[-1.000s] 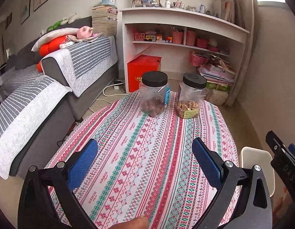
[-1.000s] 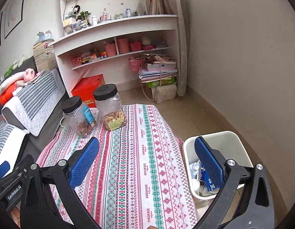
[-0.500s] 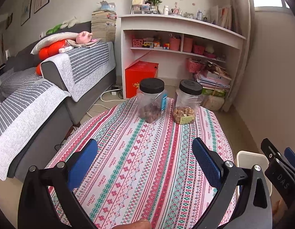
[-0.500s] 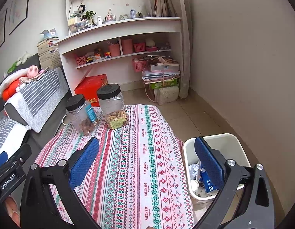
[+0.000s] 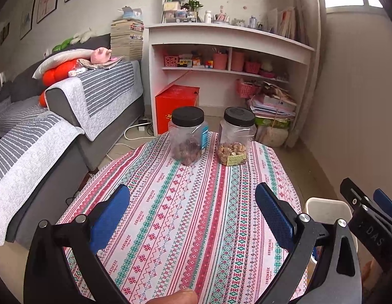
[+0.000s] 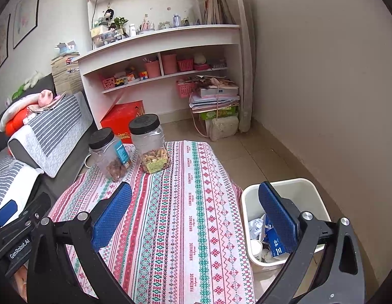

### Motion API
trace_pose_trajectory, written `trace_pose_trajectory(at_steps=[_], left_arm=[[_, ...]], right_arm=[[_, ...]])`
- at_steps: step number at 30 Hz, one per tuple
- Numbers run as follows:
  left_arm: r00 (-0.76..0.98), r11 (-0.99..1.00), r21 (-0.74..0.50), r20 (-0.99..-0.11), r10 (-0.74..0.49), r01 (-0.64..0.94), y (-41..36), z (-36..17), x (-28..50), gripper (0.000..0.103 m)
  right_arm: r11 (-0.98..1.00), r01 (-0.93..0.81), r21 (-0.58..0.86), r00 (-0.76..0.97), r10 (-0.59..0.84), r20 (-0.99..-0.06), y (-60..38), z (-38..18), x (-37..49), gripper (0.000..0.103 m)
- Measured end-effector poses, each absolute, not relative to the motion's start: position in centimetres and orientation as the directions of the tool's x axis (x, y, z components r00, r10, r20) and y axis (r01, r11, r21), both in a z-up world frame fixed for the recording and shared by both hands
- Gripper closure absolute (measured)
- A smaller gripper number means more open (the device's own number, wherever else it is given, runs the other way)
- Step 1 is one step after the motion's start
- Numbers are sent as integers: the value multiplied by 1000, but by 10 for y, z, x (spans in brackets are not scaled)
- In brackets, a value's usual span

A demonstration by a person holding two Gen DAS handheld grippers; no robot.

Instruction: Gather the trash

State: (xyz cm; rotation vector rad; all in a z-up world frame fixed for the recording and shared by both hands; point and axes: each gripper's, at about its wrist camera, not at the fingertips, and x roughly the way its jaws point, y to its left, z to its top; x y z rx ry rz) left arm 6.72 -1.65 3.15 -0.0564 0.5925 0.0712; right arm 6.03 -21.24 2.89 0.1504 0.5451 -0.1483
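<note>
A white trash bin stands on the floor at the table's right side, holding crumpled paper, a blue carton and a paper cup. In the left wrist view only the bin's rim shows. My left gripper hangs open over the patterned tablecloth with nothing between its blue pads. My right gripper is open too, its right pad over the bin, its left pad over the cloth. No loose trash shows on the table.
Two clear jars with black lids, one with dark nuts and one with pale nuts, stand at the table's far end. A grey sofa lies left, a white shelf unit and red box behind, a wall right.
Both grippers have pulled back and risen a little, so the jars look smaller and farther. Both stay open and empty.
</note>
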Motion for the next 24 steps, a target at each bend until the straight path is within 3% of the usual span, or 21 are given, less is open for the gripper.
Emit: trace_pose_trajectory(at_steps=[24], left_arm=[[827,996,-49,-561,35,-75,-17,34,66,7]], right_arm=[[983,162,89,838,-90,-539,-214,29,59,7]])
